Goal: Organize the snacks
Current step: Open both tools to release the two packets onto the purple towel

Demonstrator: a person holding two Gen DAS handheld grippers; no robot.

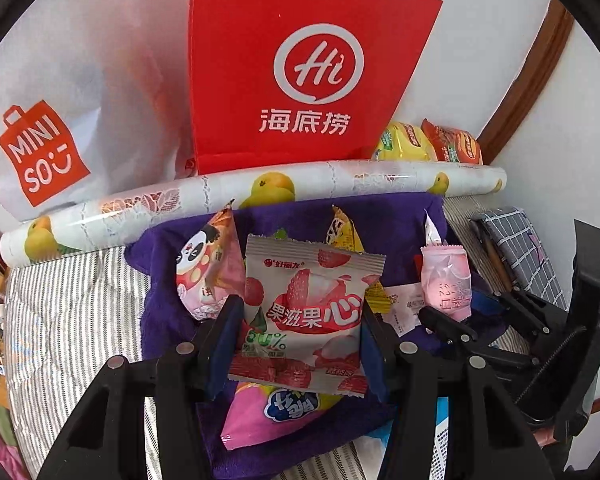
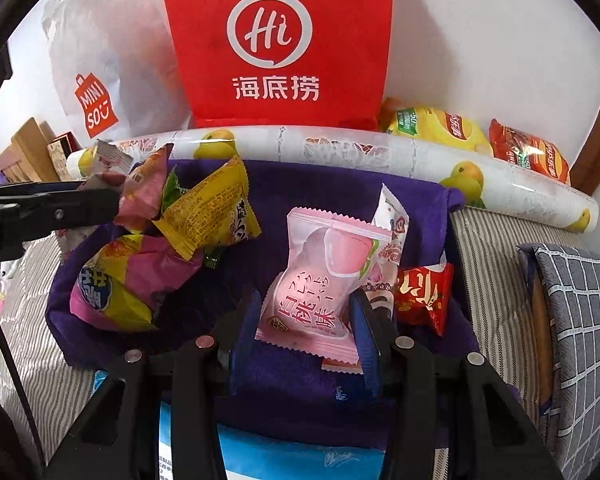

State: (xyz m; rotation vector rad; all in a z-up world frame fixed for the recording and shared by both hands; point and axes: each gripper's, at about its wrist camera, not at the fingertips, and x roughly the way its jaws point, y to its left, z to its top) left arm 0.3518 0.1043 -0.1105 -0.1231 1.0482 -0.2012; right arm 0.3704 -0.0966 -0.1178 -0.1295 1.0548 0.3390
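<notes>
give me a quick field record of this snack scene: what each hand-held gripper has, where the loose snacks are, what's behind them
left hand-held gripper: shut on lychee gummy packet
right hand-held gripper: shut on peach candy packet
loose snacks: panda packet, yellow packet, red packet, all on purple towel
behind towel: fruit-print roll
behind roll: red Hi bag, white Miniso bag
far right: yellow chip bag, red chip bag
</notes>
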